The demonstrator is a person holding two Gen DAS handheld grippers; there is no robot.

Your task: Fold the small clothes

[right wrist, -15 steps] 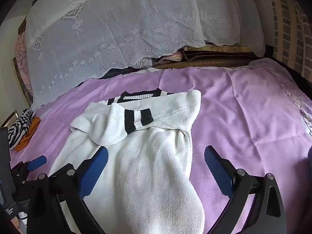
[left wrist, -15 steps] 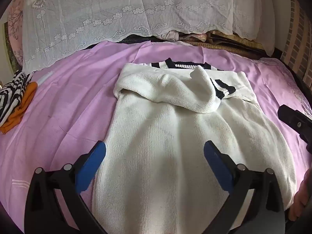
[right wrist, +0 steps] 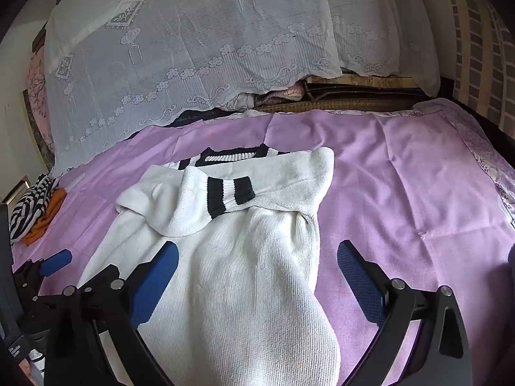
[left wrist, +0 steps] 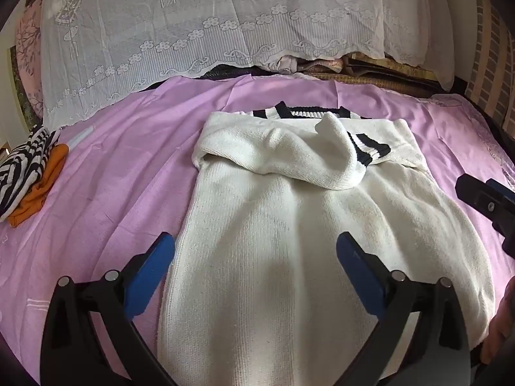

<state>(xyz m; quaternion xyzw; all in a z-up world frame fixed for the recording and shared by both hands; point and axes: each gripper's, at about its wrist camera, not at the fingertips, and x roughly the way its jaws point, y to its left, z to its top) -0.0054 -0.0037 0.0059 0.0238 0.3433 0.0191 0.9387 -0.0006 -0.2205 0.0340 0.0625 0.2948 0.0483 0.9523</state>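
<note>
The left gripper was wide open and held nothing, its blue pads standing on both sides of the lower part of the white sweater; the right gripper was also wide open and empty, above the right edge of the same sweater. The sweater lay flat in the middle of the purple sheet, with both sleeves folded across the chest and the striped cuff on top. A small pile of striped and orange clothes lay well apart at the left, and a white lace cloth hung behind the bed.
</note>
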